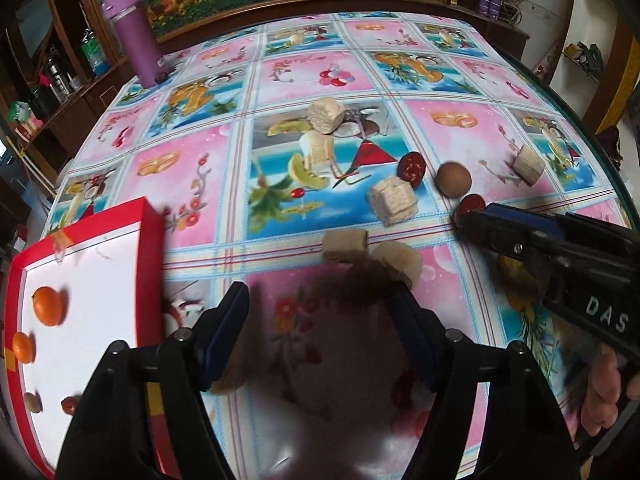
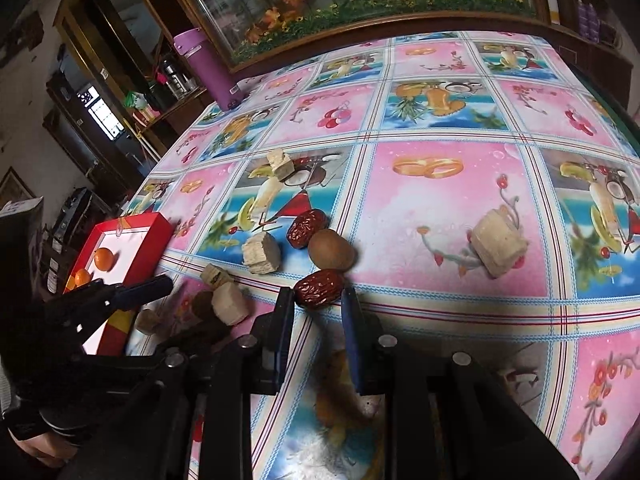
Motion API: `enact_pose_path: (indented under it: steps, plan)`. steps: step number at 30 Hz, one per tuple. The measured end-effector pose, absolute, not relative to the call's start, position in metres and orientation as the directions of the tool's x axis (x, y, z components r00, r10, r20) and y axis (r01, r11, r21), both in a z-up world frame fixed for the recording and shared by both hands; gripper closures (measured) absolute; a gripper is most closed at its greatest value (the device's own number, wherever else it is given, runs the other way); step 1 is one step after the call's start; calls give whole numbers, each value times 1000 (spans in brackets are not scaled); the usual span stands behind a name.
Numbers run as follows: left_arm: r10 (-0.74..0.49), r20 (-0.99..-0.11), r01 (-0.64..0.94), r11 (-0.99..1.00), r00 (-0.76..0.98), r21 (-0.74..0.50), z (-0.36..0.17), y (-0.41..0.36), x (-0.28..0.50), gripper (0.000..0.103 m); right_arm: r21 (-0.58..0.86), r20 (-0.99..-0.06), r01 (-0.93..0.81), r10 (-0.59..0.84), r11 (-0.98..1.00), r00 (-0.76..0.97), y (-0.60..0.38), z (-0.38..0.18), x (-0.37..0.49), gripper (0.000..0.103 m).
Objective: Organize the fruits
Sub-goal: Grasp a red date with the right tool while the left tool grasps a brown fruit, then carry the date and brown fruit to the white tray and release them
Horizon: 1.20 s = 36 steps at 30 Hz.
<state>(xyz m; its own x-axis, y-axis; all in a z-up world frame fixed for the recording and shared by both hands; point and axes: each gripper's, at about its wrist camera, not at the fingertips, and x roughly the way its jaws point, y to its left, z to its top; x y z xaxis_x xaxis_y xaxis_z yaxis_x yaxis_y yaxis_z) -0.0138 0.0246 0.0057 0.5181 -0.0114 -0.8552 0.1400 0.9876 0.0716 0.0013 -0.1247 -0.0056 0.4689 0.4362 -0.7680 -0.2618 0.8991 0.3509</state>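
Note:
A red box (image 1: 150, 264) with a white floor stands at the left and holds two small oranges (image 1: 49, 306) and other small fruits; it also shows in the right wrist view (image 2: 152, 240). My left gripper (image 1: 324, 300) is open above the table, a blurred brown fruit (image 1: 362, 286) near its right fingertip. My right gripper (image 2: 318, 300) is open, its fingertips on either side of a red date (image 2: 320, 289). A second red date (image 2: 306, 228) and a brown round fruit (image 2: 331, 255) lie just beyond. In the left wrist view the right gripper (image 1: 470, 218) sits by the date (image 1: 472, 204).
Several pale biscuit blocks (image 1: 394, 200) lie scattered on the flowered tablecloth (image 1: 400, 52), one at the right (image 2: 498, 242). A purple flask (image 1: 134, 36) stands at the far left corner. A framed picture lines the back. The table's edge curves along the right.

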Motion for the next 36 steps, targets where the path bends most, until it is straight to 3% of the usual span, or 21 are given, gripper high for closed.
enact_pose_path:
  steps: [6,10,13,25,36]
  plan:
    - [-78,-853,151,988,516,1,4,22,-6,46,339,-771,-258,424,905,474,-123,-7,1,81]
    - [-93,-845,156,988,526,-12,5,21,-6,73,338,-770,-261,425,904,477,-123,-7,1,81]
    - [-120,-845,163,986,521,-39,6,23,-7,80,334,-768,-267,426,904,479,-121,-7,0,81]
    - [-171,-777,137,984,605,-110,47,55,-55,80,369,-706,-342,500,864,501,-97,9,-20,81]
    - [63,-759,-152,987,647,-48,61,200,-135,80,383,-674,-566,640,730,368,37,38,-46,81]
